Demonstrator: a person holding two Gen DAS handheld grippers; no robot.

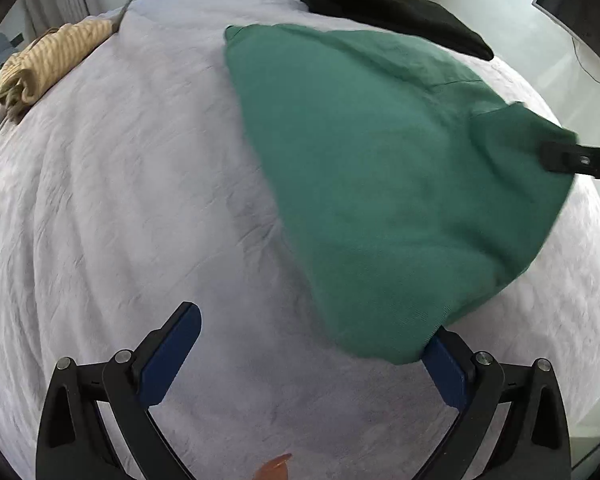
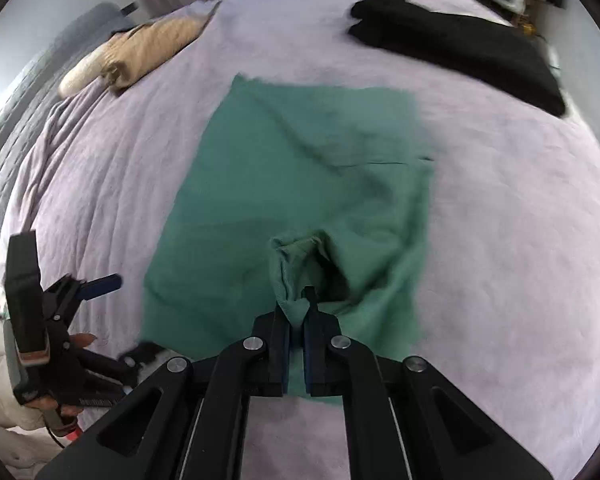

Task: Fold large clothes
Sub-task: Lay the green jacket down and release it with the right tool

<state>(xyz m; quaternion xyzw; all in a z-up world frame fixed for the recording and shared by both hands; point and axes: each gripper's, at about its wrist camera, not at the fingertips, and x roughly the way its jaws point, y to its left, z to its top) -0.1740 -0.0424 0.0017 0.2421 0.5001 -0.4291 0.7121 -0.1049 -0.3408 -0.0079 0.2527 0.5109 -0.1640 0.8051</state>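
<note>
You are over a bed [image 1: 100, 200] with a pale lilac cover. At its far left edge lies a tan striped garment [image 1: 48, 64], at the far right a black garment [image 1: 388, 12]. Between them the green garment [image 1: 360, 160] lies on the bed with its long axis running from twelve o'clock down to six.

Your left gripper [image 1: 312, 344] has its fingers spread wide, pinching nothing, with the near corner of the garment at about one o'clock, against the right-hand finger. Your right gripper [image 2: 298, 320] has its fingers pressed together on a bunched near edge of the cloth. The left is free, so its corner probably comes next.
</note>
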